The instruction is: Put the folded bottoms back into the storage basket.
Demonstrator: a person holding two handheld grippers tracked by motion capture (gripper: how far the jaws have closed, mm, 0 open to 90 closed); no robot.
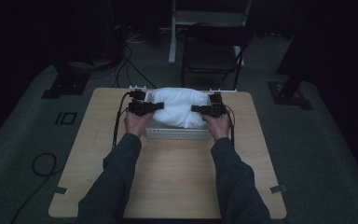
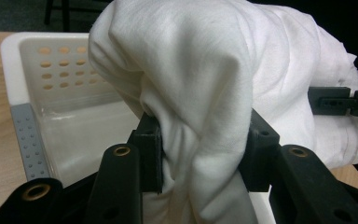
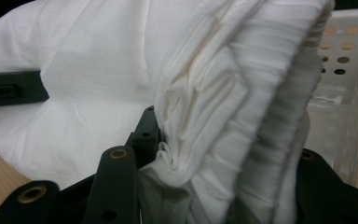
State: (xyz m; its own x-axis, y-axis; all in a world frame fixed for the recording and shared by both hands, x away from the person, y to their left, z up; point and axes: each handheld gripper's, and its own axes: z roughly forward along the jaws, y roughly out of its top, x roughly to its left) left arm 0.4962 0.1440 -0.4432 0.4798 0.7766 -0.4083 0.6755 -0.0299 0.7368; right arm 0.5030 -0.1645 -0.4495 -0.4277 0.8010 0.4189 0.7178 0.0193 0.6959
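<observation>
A bunched white cloth hangs over a white perforated basket near the table's far edge. My left gripper is shut on the cloth's left end; in the left gripper view its jaws pinch a thick fold of the cloth above the basket. My right gripper is shut on the right end; in the right gripper view folded layers of the cloth sit between the jaws, with the basket wall at the right. The other gripper's jaw shows at the cloth's far side.
The wooden table is bare in front of the basket. A dark chair stands on the floor beyond the table's far edge, with cables and stand feet on the floor around it. The room is dim.
</observation>
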